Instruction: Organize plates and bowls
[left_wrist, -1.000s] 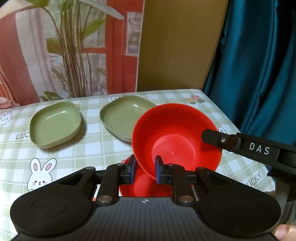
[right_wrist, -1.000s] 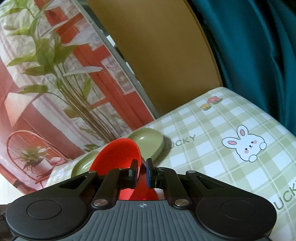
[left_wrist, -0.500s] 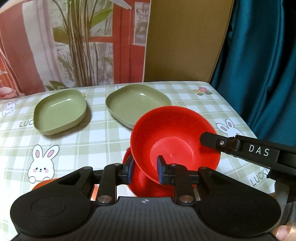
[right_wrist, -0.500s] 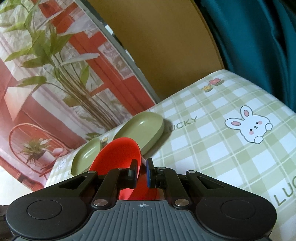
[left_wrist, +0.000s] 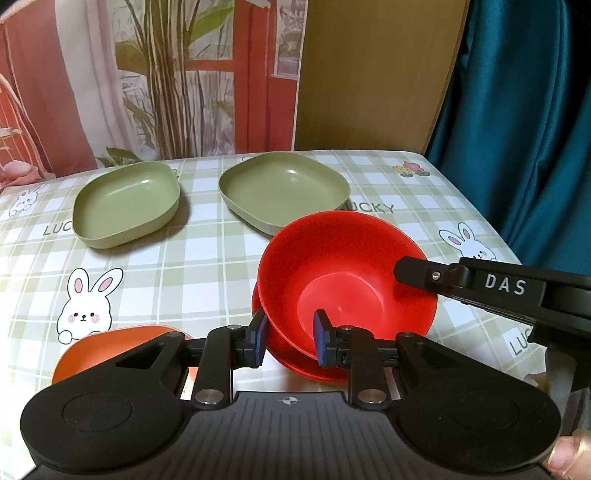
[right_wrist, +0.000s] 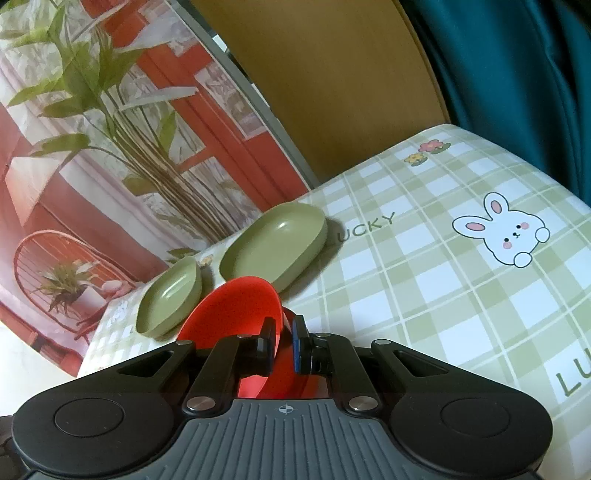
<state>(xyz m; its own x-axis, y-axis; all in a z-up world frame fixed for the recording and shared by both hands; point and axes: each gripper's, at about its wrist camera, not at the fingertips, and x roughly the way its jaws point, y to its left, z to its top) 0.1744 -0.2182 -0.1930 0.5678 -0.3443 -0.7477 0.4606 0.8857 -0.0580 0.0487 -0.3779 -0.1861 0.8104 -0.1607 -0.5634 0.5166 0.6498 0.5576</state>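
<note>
A red bowl (left_wrist: 343, 266) rests tilted inside a second red bowl (left_wrist: 295, 363) on the checked tablecloth. My right gripper (right_wrist: 284, 339) is shut on the upper bowl's rim (right_wrist: 236, 306). In the left wrist view one of its fingers (left_wrist: 424, 275) reaches in from the right onto that rim. My left gripper (left_wrist: 290, 341) straddles the near rim of the stacked bowls, one pad outside and one inside. Its jaws stand slightly apart and do not clearly press. Two green plates (left_wrist: 127, 203) (left_wrist: 284, 192) lie farther back, side by side.
An orange bowl (left_wrist: 110, 343) sits at the near left, partly behind my left gripper. The table's right edge (left_wrist: 480, 221) borders a teal curtain (left_wrist: 517, 110). A printed backdrop and a brown panel stand behind the table. A fingertip (left_wrist: 569, 454) shows at the bottom right.
The upper red bowl has come down and now nests in the lower red bowl. My left jaws have widened a little around the rim. The right gripper sank slightly with the bowl.
</note>
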